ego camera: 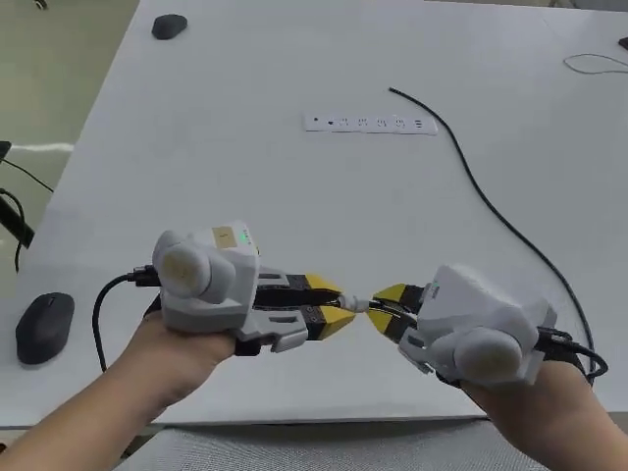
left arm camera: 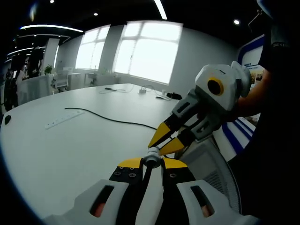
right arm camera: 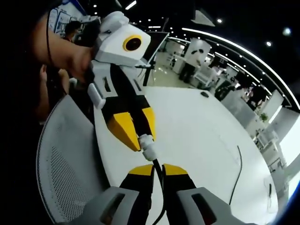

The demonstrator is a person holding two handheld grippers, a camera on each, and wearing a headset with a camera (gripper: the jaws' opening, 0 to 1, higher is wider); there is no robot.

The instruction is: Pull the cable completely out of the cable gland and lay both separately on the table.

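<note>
Cable gland [right arm camera: 147, 146]: small and white, held in the air over the desk's [ego camera: 245, 177] near edge, between the two tool tips.

Left hand-held gripper [ego camera: 343, 310]: jaws pinched tight on the gland.

Right hand-held gripper [right arm camera: 157, 168]: jaws nearly closed, with the black cable [right arm camera: 160, 180] running down between them.

The cable sits in the gland. How deep, I cannot tell, because the yellow jaw tips cover the join. The cable's far end is lost beneath the right tool. In the head view the gland is a pale speck, with no detail readable.

Desk: white and wide. On it are a power strip [ego camera: 370, 123], a long black cord [ego camera: 491, 201] and a dark mouse [ego camera: 44, 327] at the left edge.

A grey mesh chair [right arm camera: 65, 164] sits below the desk edge.

Room: open office with big bright windows [left arm camera: 140, 51] and strip ceiling lights.
</note>
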